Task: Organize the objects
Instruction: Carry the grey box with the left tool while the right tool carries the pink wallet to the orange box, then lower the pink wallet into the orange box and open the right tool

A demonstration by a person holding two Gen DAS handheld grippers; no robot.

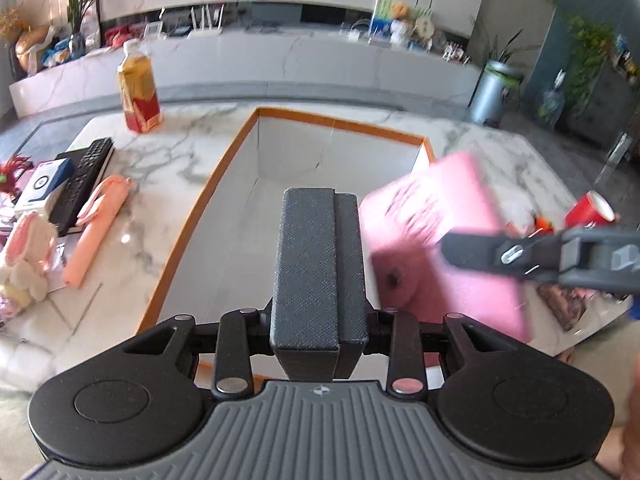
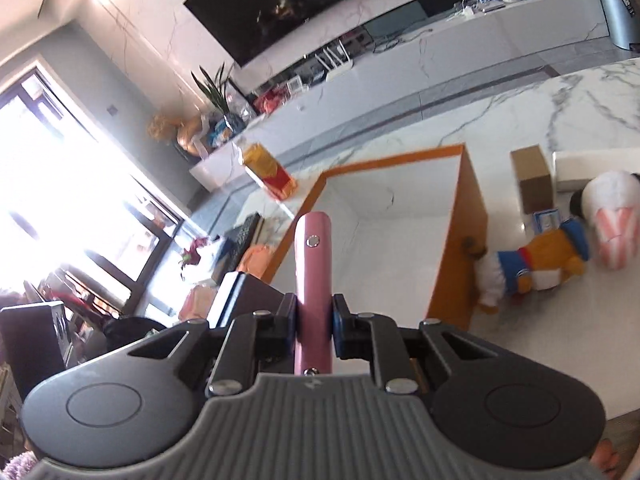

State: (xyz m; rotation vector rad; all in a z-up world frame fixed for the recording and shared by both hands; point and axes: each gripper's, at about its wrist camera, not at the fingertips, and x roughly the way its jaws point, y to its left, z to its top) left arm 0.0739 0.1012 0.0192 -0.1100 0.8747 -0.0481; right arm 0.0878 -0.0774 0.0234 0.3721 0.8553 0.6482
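An open orange-rimmed box with a white inside sits on the marble table; it also shows in the right wrist view. My right gripper is shut on a flat pink case, seen edge-on. In the left wrist view the pink case hangs tilted over the box's right side, held by the right gripper. My left gripper is shut and empty above the box's near end.
Left of the box lie a pink folded umbrella, a black remote, a small blue-white box and a plush rabbit. A yellow-red carton stands behind. Right side: red can, plush duck, cardboard box.
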